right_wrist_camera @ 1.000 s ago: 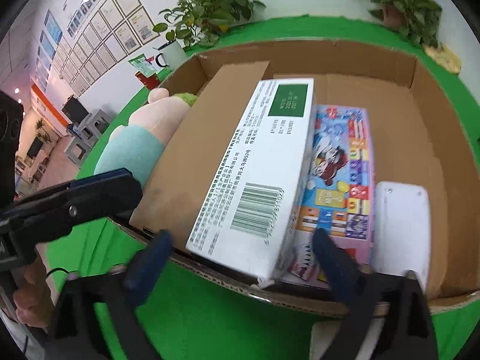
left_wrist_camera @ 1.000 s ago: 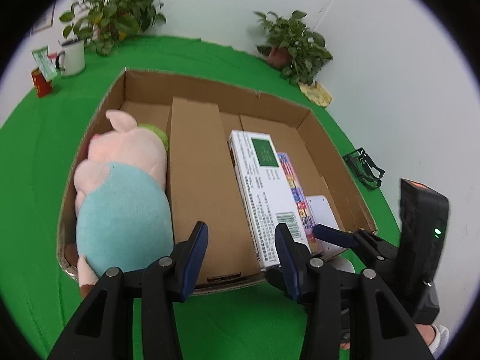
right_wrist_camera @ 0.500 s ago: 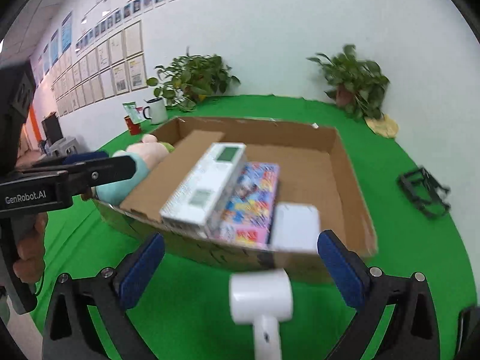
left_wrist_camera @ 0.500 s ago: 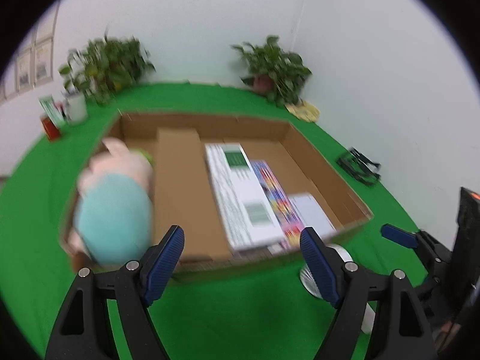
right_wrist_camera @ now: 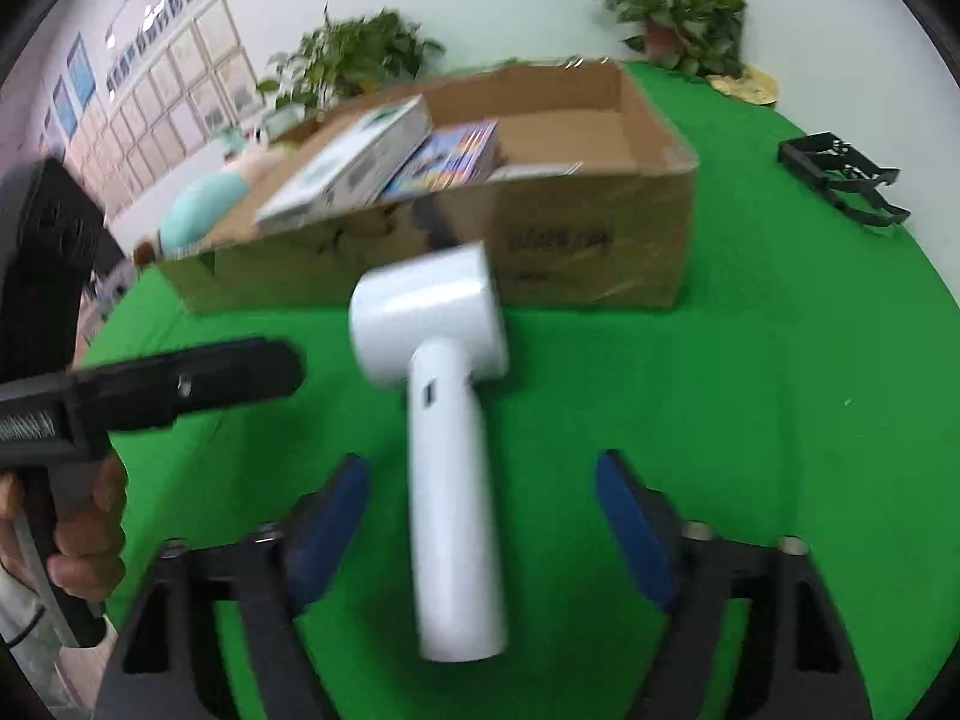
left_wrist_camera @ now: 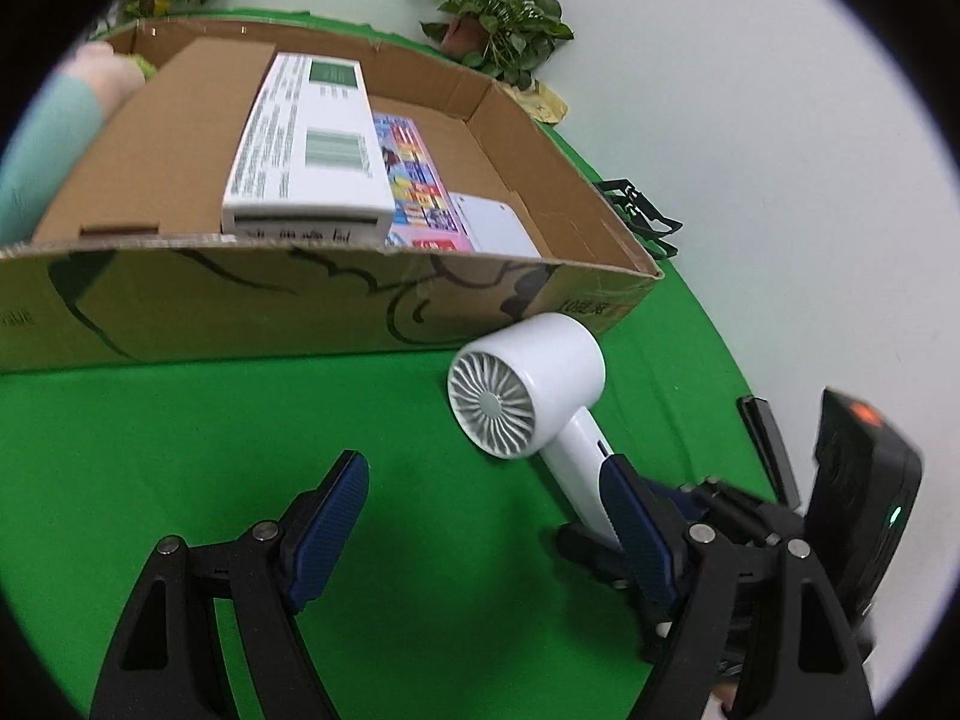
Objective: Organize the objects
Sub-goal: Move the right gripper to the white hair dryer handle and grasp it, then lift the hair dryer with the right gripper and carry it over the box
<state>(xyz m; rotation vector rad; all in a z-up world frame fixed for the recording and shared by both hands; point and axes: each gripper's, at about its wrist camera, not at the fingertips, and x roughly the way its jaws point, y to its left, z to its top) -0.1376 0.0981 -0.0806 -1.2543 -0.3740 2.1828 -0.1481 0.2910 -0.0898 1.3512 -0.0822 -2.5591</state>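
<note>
A white hair dryer (left_wrist_camera: 528,393) lies on the green cloth just in front of the cardboard box (left_wrist_camera: 300,300); it also shows in the right wrist view (right_wrist_camera: 444,408). My right gripper (right_wrist_camera: 480,516) is open with its jaws on either side of the dryer's handle, apart from it. My left gripper (left_wrist_camera: 486,516) is open and empty over the green cloth, left of the dryer. The box holds a white carton (left_wrist_camera: 306,144), a colourful flat box (left_wrist_camera: 420,192), a small white box (left_wrist_camera: 492,228) and a plush pig (left_wrist_camera: 42,138).
A black folded rack (right_wrist_camera: 840,180) lies on the cloth at the right. Potted plants (left_wrist_camera: 498,24) stand by the white wall behind the box. The box's front wall (right_wrist_camera: 540,246) rises right behind the dryer's head.
Both grippers have pulled back from over the box and dropped low to the cloth. The hair dryer has come into view, now between the right gripper's open jaws.
</note>
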